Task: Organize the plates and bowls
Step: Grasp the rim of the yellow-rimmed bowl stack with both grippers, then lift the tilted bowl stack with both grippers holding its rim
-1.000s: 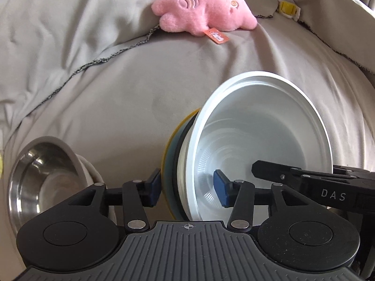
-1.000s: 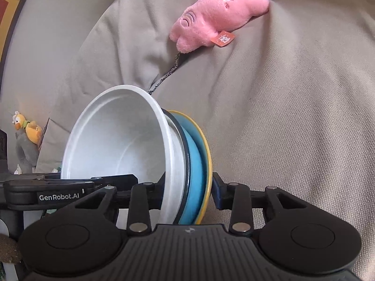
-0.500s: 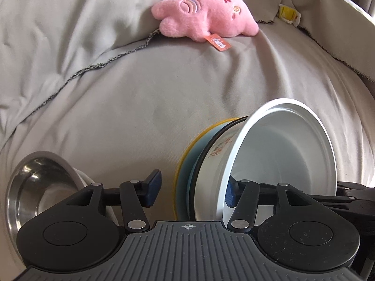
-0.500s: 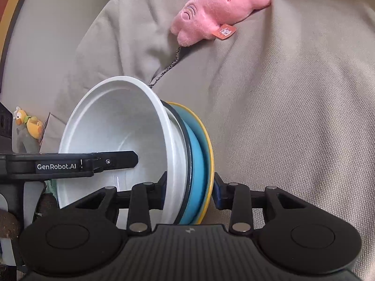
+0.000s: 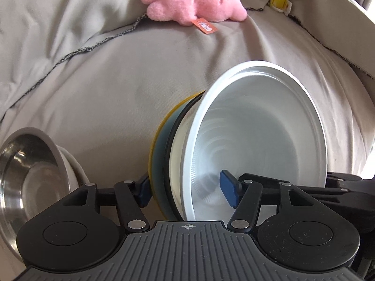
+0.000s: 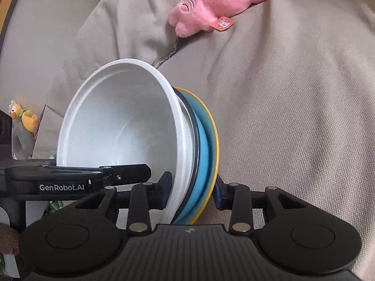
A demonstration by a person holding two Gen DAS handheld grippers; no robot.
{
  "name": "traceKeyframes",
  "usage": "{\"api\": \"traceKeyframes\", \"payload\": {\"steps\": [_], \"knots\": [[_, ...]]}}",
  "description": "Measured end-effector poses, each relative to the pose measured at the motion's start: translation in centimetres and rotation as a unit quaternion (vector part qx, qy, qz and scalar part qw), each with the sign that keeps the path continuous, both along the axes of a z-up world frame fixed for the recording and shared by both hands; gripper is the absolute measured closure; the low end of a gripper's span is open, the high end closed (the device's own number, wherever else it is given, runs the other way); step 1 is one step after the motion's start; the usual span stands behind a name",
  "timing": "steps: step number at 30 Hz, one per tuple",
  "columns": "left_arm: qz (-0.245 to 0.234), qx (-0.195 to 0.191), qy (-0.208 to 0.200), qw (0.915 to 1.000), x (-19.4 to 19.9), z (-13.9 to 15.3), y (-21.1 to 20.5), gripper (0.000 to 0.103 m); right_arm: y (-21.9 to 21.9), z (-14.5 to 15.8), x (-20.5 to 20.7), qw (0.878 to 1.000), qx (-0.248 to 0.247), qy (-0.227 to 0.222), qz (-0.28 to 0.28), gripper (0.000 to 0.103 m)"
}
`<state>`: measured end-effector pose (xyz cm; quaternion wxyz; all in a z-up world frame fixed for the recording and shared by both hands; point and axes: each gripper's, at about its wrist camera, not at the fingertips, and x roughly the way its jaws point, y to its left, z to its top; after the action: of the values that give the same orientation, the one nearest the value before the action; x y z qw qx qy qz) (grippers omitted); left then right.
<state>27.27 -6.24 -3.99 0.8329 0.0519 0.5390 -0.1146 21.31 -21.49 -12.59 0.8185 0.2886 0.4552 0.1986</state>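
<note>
now the left gripper is opening wide, letting go of the tilted stack of white bowl and plates, while the right gripper is clamping its near rim above the grey cloth, carrying it alone.

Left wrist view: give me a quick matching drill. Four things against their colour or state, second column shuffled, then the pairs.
Things:
1. white bowl
2. steel bowl
3. plush toy
4. left gripper

States:
A. pink, lying far back on the grey cover
B. jaws opening, pads clear of the stack
C. tipped on edge, front of the nested stack
D. shiny, at the lower left

Pairs: 1-C, 2-D, 3-A, 4-B
</note>
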Motion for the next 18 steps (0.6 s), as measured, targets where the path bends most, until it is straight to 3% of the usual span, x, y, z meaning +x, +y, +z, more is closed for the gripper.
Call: {"api": "traceKeyframes", "payload": {"steps": [8, 13, 18], "knots": [[-0.018, -0.020, 0.025, 0.9993, 0.3, -1.0, -2.4, 0.042, -3.4, 0.5, -0.4, 0.999, -0.002, -0.017, -0.050, 0.067], [-0.035, 0.006, -0.005, 0.9994, 0.1, -0.6, -4.5, 0.042, -4.6, -0.1, -0.1, 0.998, 0.002, -0.008, -0.066, 0.067], [-0.022, 0.004, 0.009, 0.9997, 0.6, -0.8, -4.4, 0.042, -4.4, 0.0, 0.1, 0.998, -0.005, -0.014, -0.064, 0.067]]}}
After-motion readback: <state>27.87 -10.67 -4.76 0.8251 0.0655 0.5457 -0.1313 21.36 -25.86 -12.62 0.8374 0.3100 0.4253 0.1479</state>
